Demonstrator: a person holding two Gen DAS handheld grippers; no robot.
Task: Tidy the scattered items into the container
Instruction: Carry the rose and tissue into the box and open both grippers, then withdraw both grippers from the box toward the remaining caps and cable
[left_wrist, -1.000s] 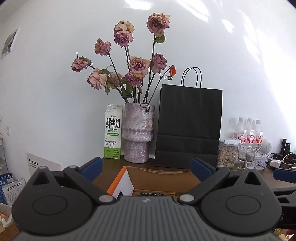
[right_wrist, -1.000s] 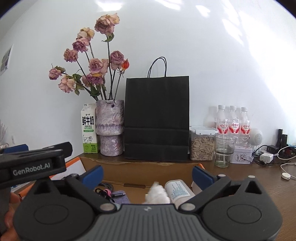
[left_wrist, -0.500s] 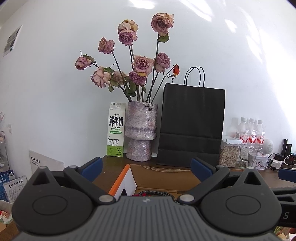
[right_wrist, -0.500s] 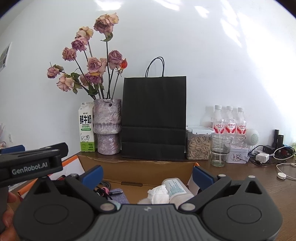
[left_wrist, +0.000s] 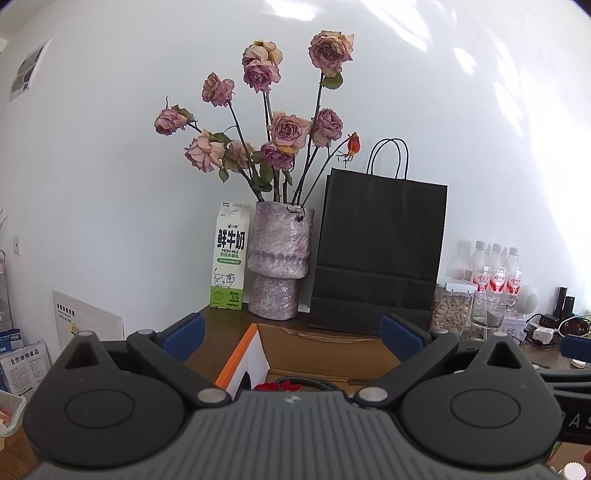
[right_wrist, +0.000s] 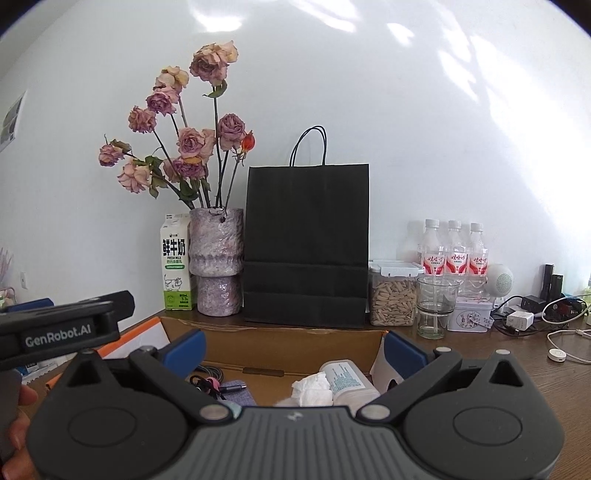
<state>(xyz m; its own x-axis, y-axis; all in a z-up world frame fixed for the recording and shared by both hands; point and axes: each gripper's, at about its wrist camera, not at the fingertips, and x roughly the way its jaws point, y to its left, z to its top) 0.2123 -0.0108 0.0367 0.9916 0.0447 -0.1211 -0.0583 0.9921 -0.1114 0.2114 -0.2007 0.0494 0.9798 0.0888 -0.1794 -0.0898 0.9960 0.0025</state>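
Left wrist view: left gripper (left_wrist: 291, 334) level over the near left corner of the cardboard box (left_wrist: 325, 345), fingers (left_wrist: 183, 331) spread wide, nothing between them.
Right wrist view: right gripper (right_wrist: 294, 347) over the same box (right_wrist: 273, 338), fingers (right_wrist: 404, 349) spread wide, empty.
Box: open-topped, on the wooden table (right_wrist: 546, 373), white-and-orange flap (left_wrist: 243, 360) up on its left side.
Box contents: white bottle (right_wrist: 345, 380) lying on its side, crumpled tissue (right_wrist: 312, 387) touching it, dark cables (right_wrist: 208, 378) and a grey-blue cloth (right_wrist: 236, 391) to the left; something red (left_wrist: 275, 386) shows at the box bottom in the left view, too hidden to identify.
Behind box: milk carton (right_wrist: 175, 262), vase of dried roses (right_wrist: 218, 258), black paper bag (right_wrist: 306, 243), seed jar (right_wrist: 393, 295), glass (right_wrist: 436, 308), three water bottles (right_wrist: 456, 251).
Far right of table: chargers and white cable (right_wrist: 554, 334).
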